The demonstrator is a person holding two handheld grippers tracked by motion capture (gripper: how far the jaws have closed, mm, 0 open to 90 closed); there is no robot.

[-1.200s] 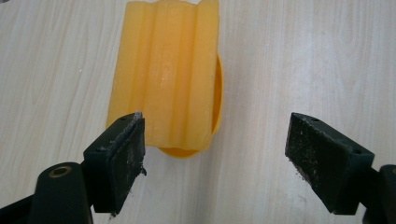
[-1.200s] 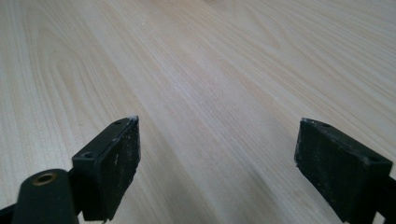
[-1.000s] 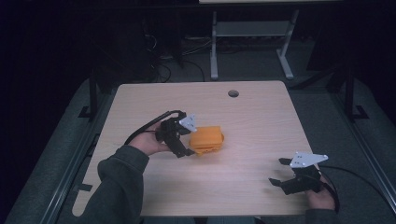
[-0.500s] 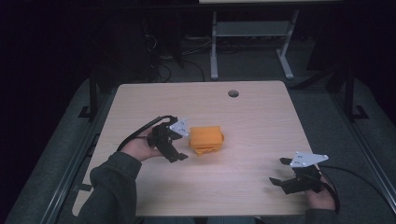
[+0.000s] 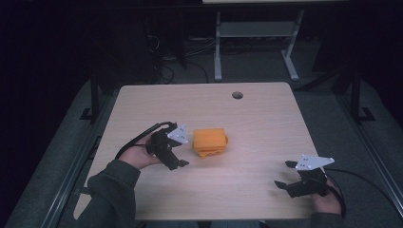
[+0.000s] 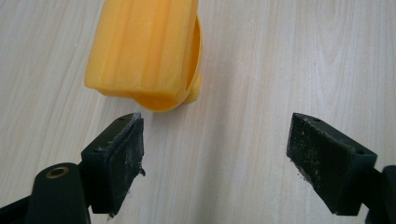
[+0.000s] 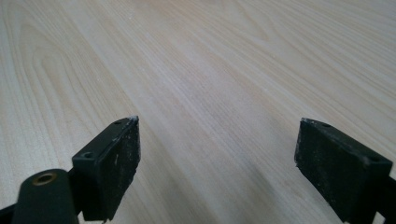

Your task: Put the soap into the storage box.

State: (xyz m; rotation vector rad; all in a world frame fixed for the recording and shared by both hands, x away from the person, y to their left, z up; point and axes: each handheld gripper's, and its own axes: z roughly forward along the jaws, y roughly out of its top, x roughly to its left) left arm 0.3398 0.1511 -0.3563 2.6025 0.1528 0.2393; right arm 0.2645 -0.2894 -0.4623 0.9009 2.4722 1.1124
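Observation:
An orange plastic object (image 5: 210, 142), boxy with a rounded rim under it, lies near the middle of the wooden table (image 5: 256, 114). In the left gripper view the orange object (image 6: 147, 51) sits just beyond the jaws, up and to the left. My left gripper (image 5: 183, 154) is open right beside its left side, apart from it, with bare wood between the pads (image 6: 119, 156). My right gripper (image 5: 286, 174) rests open near the table's front right corner, over bare wood, nothing between its fingers (image 7: 112, 163).
A round cable hole (image 5: 237, 95) sits near the table's far edge. Black cables trail from both grippers. Behind the table stands a white metal frame (image 5: 254, 33) on a grey floor, with dark surroundings.
My left gripper has drawn back to the left and toward the person, away from the orange object, which stays put. The right gripper has not moved.

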